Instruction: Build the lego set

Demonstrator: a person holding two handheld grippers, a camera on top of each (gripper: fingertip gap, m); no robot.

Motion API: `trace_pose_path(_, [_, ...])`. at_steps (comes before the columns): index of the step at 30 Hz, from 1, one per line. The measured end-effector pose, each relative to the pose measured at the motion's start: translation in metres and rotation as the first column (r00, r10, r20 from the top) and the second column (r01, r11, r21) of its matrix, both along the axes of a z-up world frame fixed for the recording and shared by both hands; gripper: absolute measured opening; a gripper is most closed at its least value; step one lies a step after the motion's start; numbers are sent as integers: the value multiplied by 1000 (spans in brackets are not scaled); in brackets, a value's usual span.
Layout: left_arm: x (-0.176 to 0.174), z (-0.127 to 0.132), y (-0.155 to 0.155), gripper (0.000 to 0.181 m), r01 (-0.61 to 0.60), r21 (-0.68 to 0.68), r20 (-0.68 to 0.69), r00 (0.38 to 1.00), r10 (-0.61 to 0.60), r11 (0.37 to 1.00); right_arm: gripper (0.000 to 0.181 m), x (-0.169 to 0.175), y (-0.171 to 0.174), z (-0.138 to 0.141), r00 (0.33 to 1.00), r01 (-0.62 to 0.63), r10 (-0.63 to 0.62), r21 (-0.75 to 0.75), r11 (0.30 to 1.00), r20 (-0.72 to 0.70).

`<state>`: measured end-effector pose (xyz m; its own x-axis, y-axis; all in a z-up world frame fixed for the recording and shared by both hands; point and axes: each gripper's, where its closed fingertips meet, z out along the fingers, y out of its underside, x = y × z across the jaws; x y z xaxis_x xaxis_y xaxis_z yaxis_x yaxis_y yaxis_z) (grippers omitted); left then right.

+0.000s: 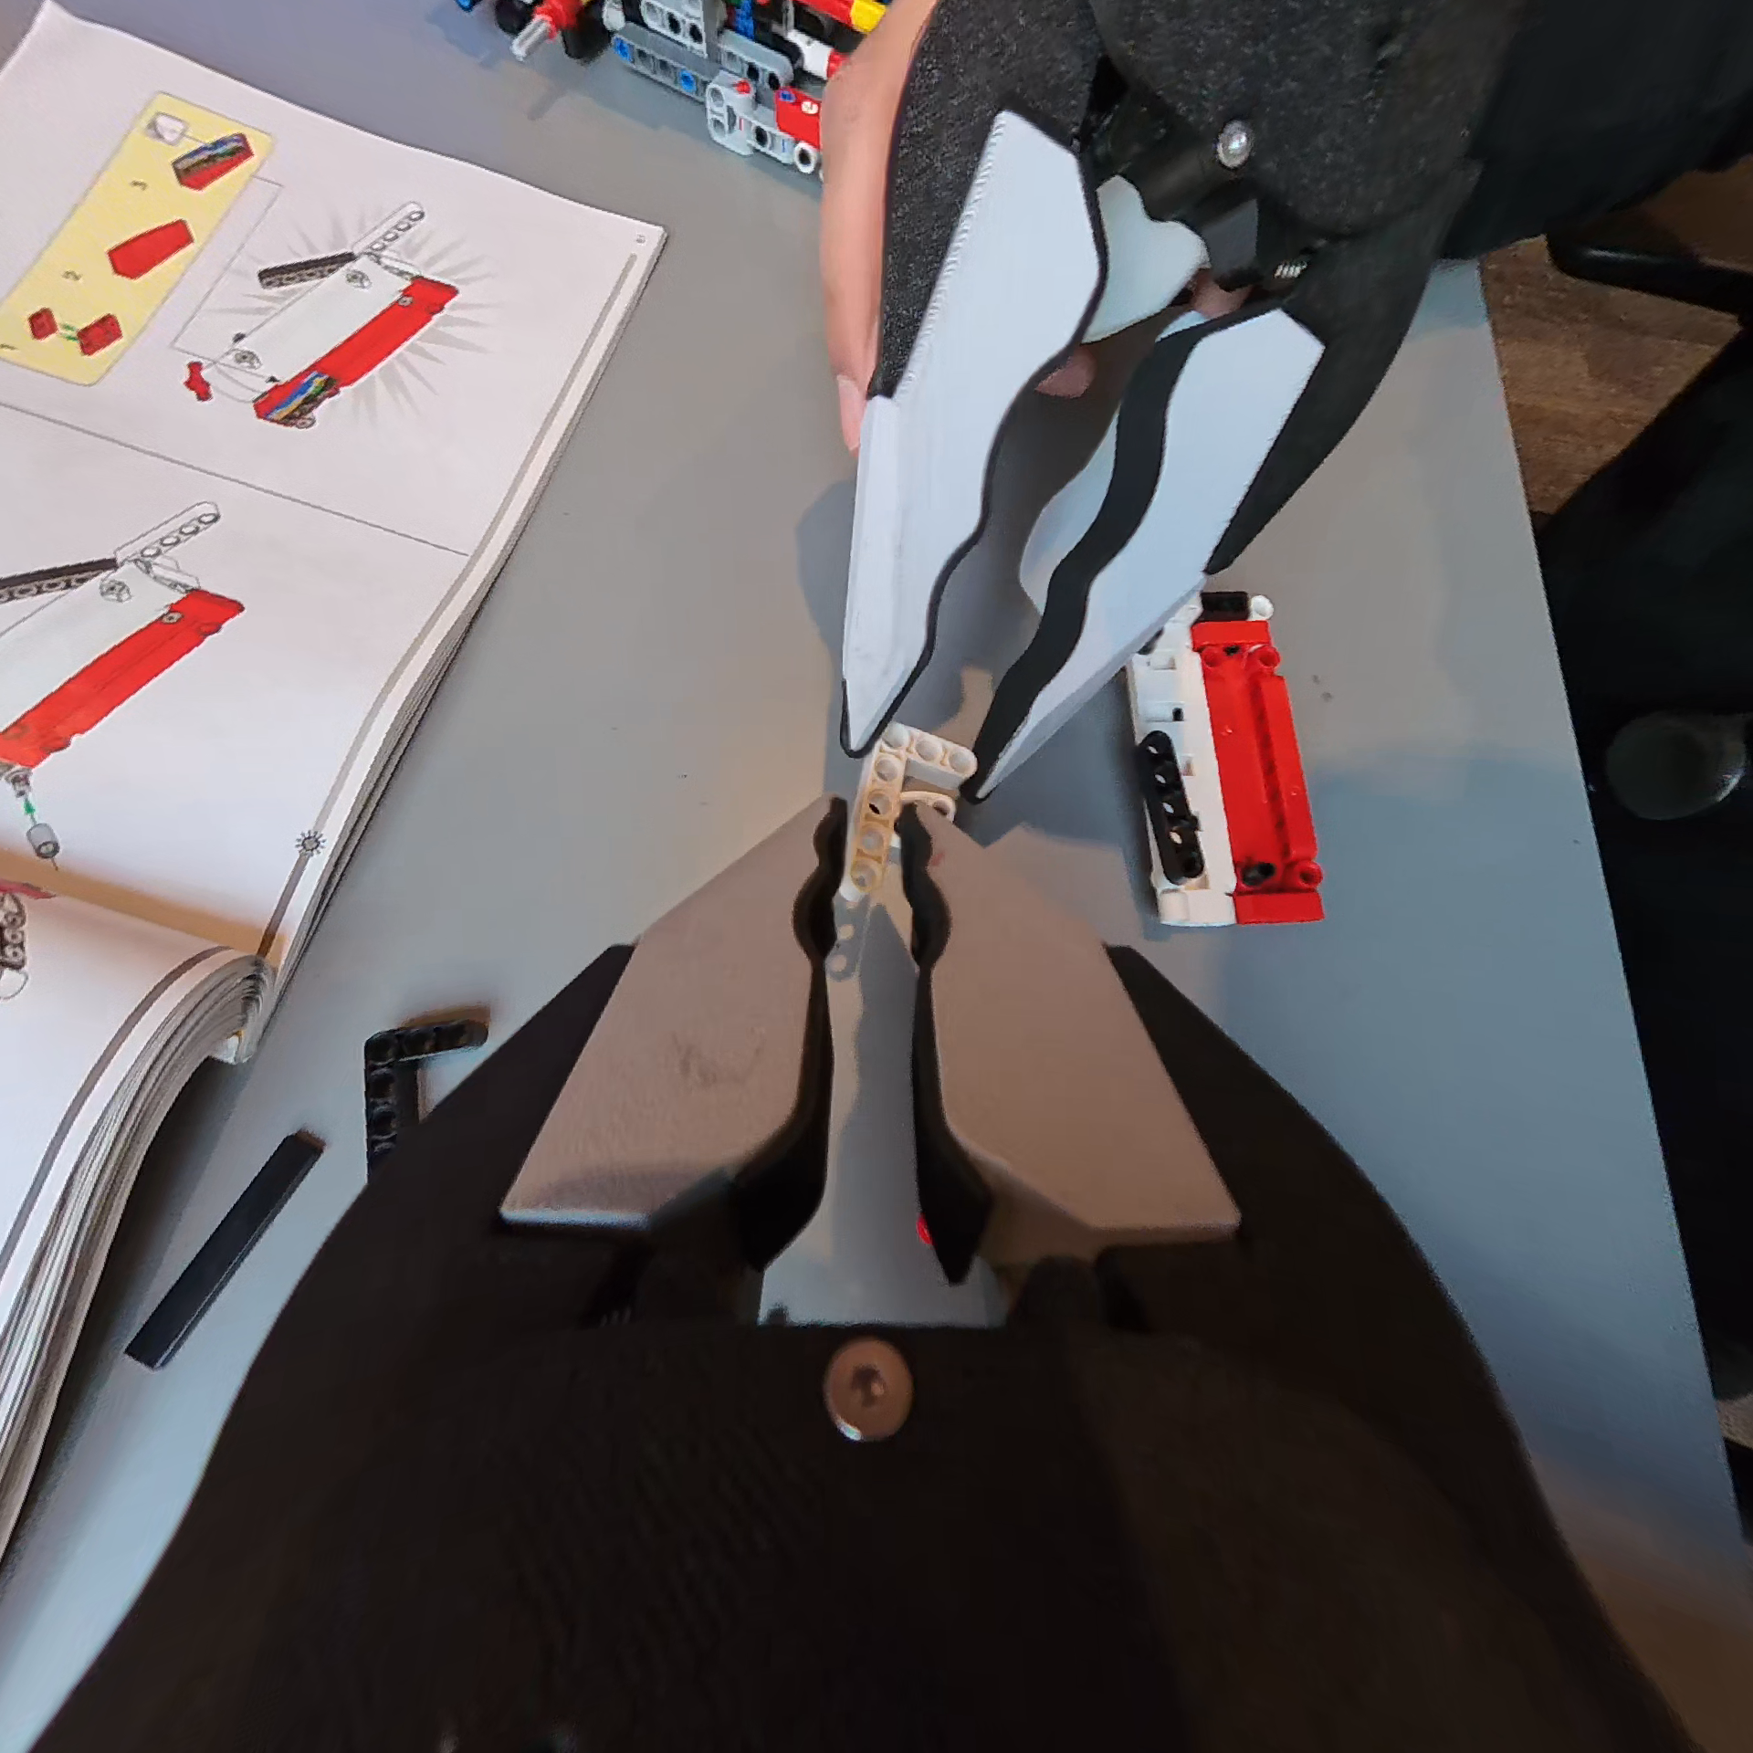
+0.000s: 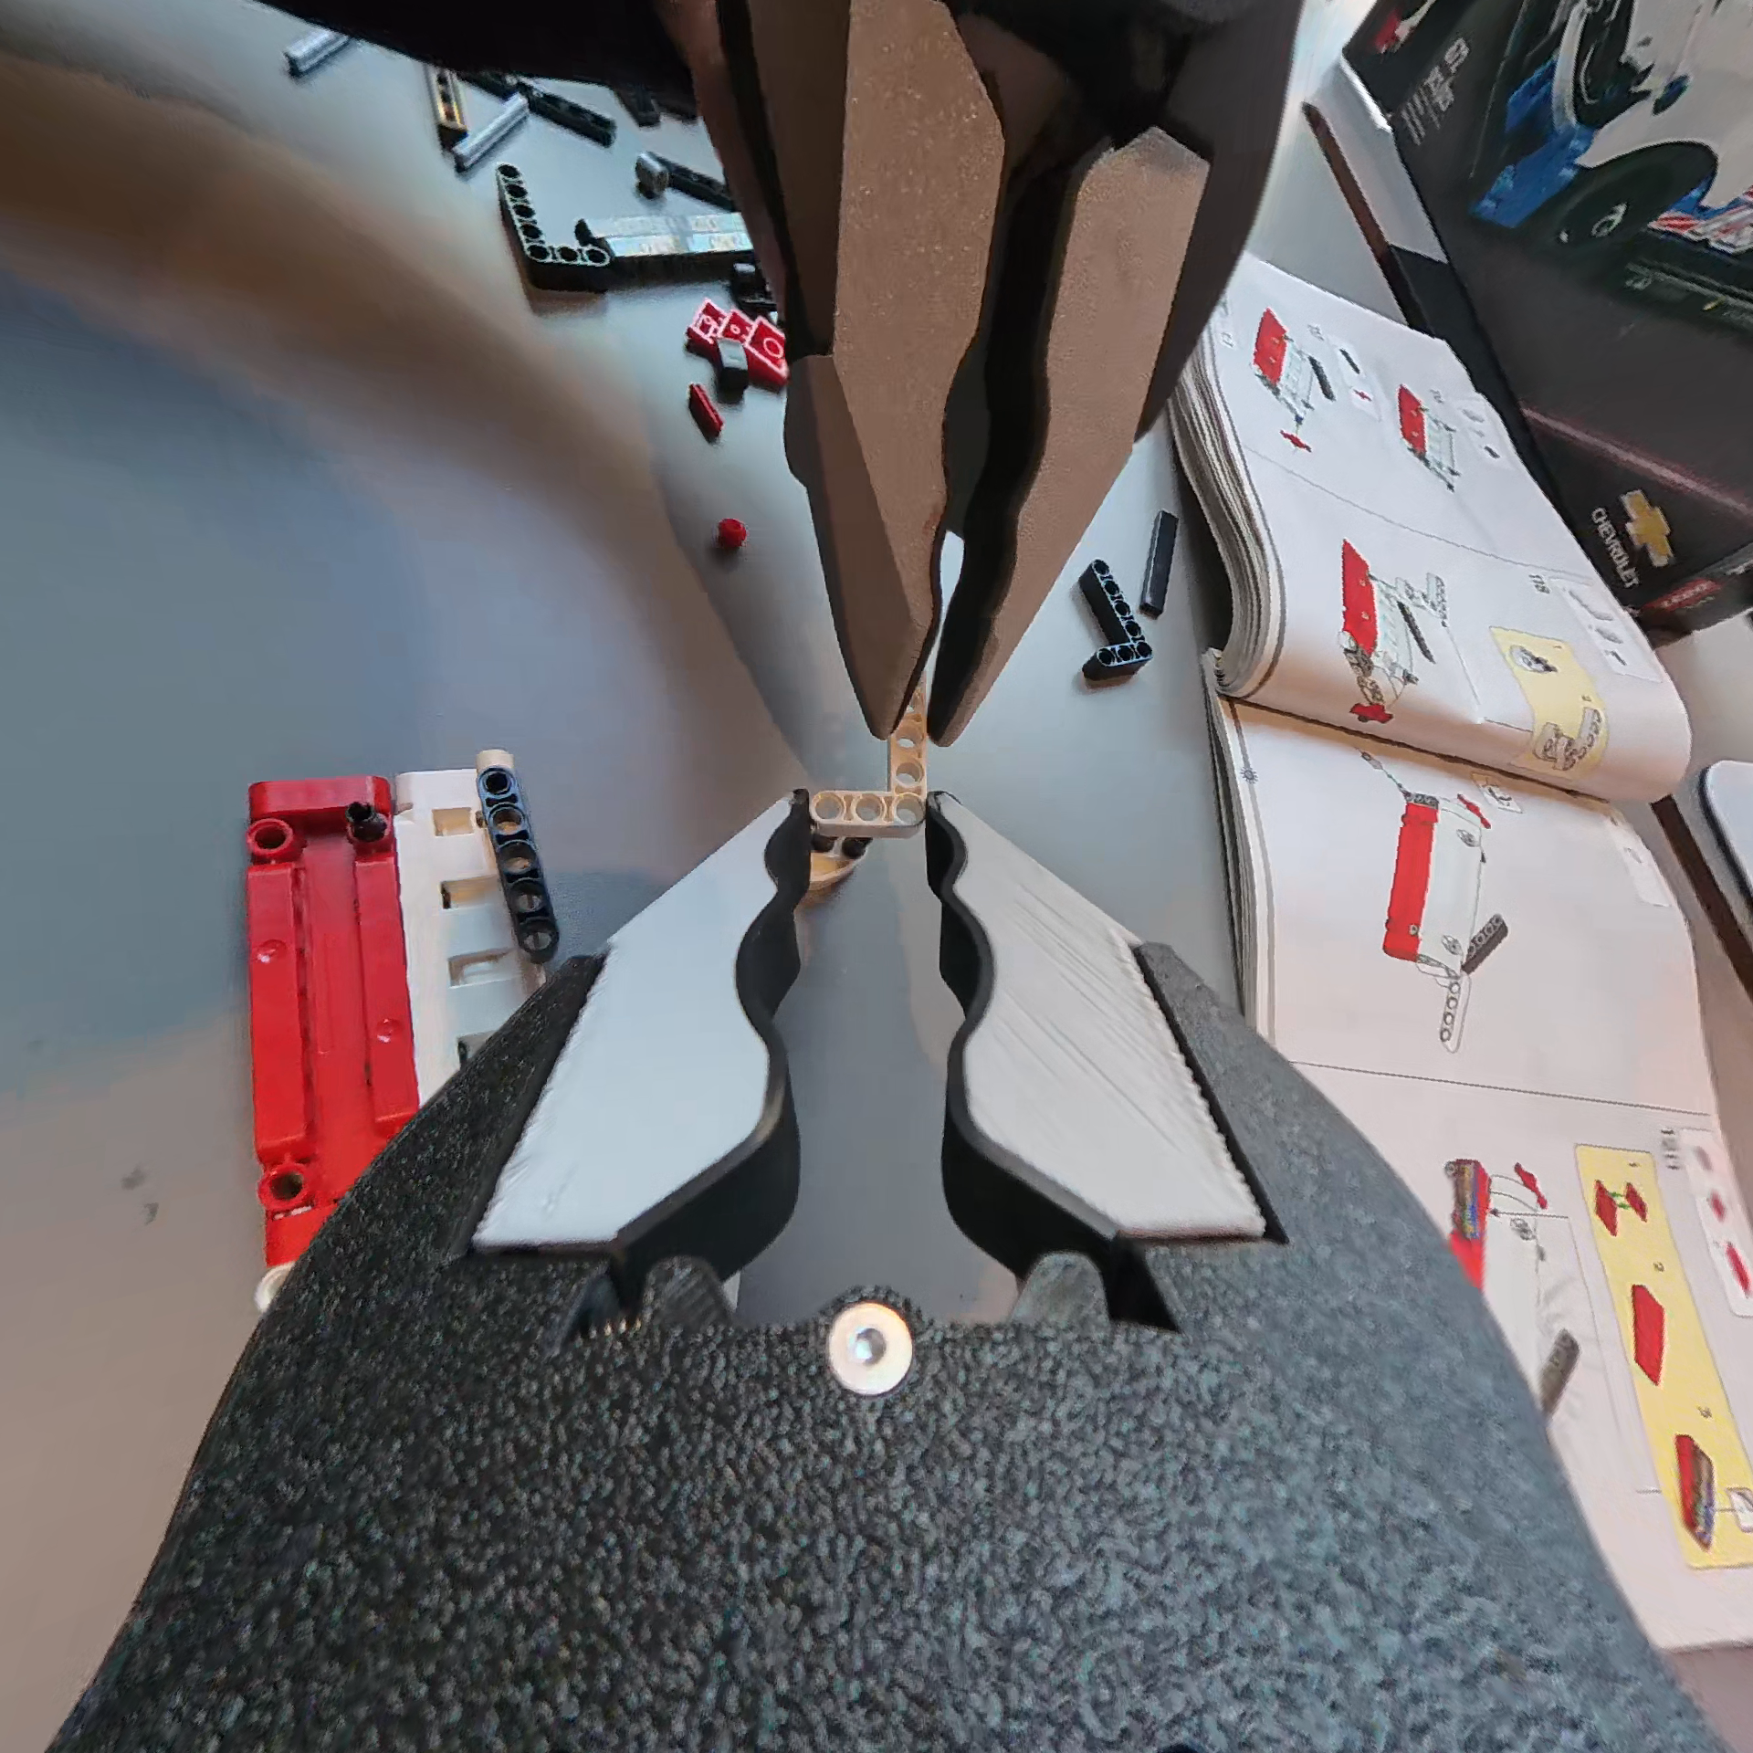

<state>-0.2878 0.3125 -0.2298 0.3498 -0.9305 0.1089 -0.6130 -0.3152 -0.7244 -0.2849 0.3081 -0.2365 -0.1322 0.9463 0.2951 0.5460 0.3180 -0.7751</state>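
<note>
Left gripper [image 1: 871, 830] pinching long arm of white L-shaped beam [image 1: 892, 806], held above grey table [image 1: 664, 569]. Right gripper [image 2: 858, 811] opposite, tips spread either side of beam's short arm [image 2: 868, 808]; contact unclear. Red-and-white panel assembly [image 1: 1233, 768] flat on table just beside right gripper. Open instruction booklet [image 1: 285, 474] well apart on left-gripper side; black L-beam [image 1: 398, 1072] near it.

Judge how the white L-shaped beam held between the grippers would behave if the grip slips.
The white L-shaped beam looks like stiff, light plastic, so it should not bend. The left gripper pinches only one narrow end, so it may pivot. Its smooth, holed faces look slippery; the right gripper stands open around it.
</note>
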Motion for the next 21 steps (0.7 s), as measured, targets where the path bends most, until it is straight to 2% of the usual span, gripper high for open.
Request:
trace_pose_path(4, [-2, -3, -1, 15, -45, 24, -11, 999, 46, 999, 24, -2, -2, -1, 1000, -7, 7, -79, 997, -12])
trace_pose_path(8, [-3, -15, 1, 6, -67, 67, -62, 996, 71, 996, 24, -3, -2, -9, 1000, -17, 19, -96, 995, 19])
trace_pose_path(14, [-3, -26, 6, 7, -86, 99, -81, 992, 94, 991, 24, -5, 1, -17, 999, -8, 12, -96, 995, 43])
trace_pose_path(21, [-15, -11, 9, 21, -247, 147, -42, 966, 256, 958, 24, -7, 3, -13, 1000, -19, 22, -108, 994, 22])
